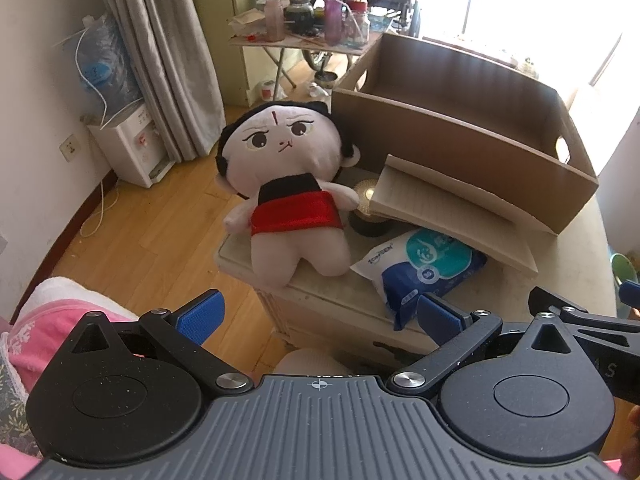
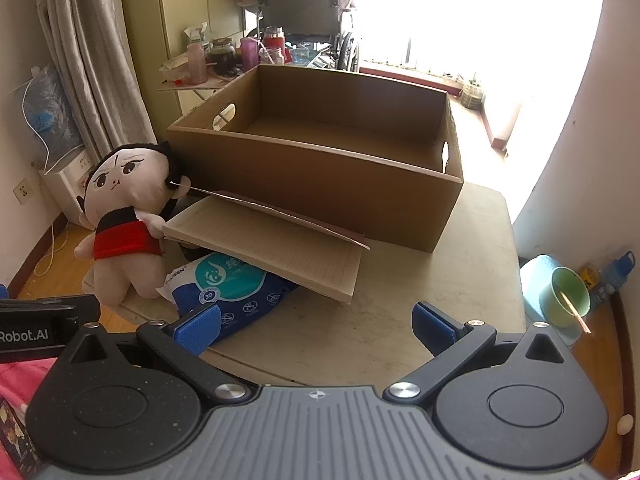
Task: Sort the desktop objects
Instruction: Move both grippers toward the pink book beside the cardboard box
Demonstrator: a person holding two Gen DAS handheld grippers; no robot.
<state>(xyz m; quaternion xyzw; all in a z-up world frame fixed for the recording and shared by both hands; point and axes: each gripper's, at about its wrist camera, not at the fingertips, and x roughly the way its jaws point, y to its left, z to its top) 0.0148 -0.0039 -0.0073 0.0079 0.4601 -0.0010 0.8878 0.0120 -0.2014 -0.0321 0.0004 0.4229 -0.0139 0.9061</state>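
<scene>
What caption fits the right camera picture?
Open jaws face a plush doll, notebook, wipes pack and empty cardboard box.

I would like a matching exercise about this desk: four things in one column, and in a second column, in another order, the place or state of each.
Things:
1. plush doll
2. cardboard box
3. notebook
4. wipes pack

Places or states:
A. lies partly under the notebook
B. sits at the table's left corner, against the box
C. open, lying in front of the box
D. empty, at the back of the table

Pairs: 1-B, 2-D, 3-C, 4-A
</scene>
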